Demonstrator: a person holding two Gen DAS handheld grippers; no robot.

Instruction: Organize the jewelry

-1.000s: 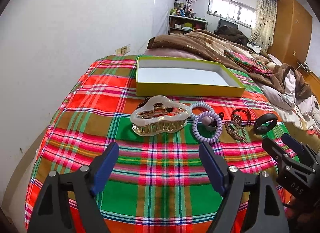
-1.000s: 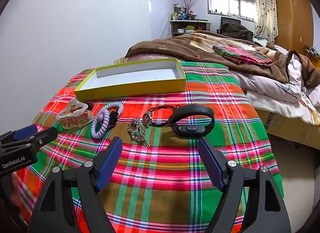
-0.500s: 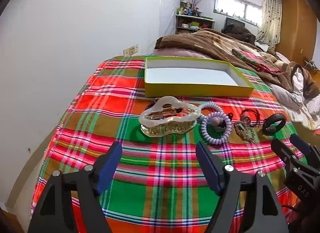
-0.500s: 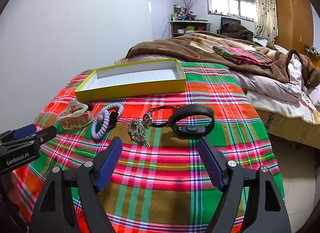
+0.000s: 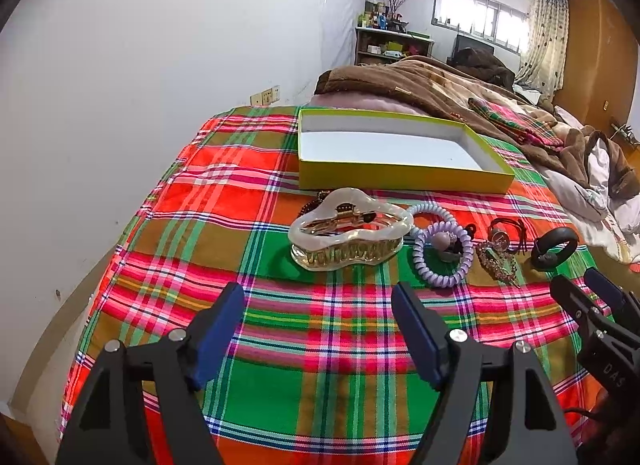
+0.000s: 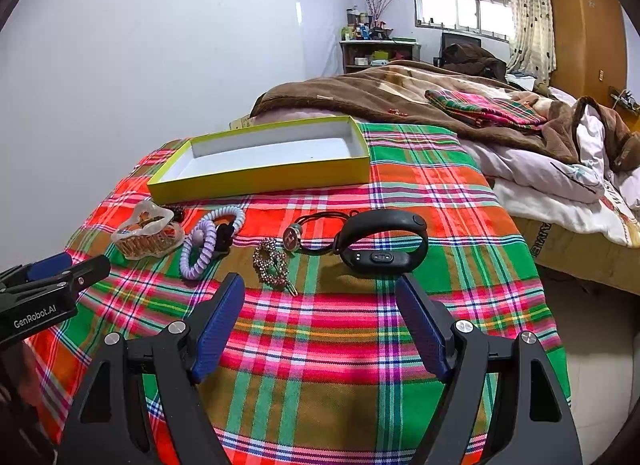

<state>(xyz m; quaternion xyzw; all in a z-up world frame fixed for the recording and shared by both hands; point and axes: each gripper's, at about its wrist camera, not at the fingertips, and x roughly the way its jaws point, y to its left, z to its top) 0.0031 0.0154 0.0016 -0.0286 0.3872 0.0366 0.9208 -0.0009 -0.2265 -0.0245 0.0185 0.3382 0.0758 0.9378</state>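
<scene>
While both grippers hover above the plaid blanket (image 6: 320, 345) on the bed, the jewelry lies in a row just in front of the yellow-green box (image 6: 260, 173), which sits empty with its white inside showing. Nearest the box's left end is the pearly hair claw (image 5: 350, 235); beside it, toward the box's right end, come the lilac coil hair ties (image 5: 442, 253), then the beaded brooch (image 6: 272, 263) and the black cord with a round charm (image 6: 316, 231), and last the black fitness band (image 6: 384, 243), standing on its edge past the box's right corner. The left gripper (image 5: 318, 329) has its jaws released and wide, having just closed in slightly, with only blanket between them, short of the hair claw. The right gripper (image 6: 320, 325) also has its jaws spread apart and grasps nothing, just short of the fitness band and brooch.
</scene>
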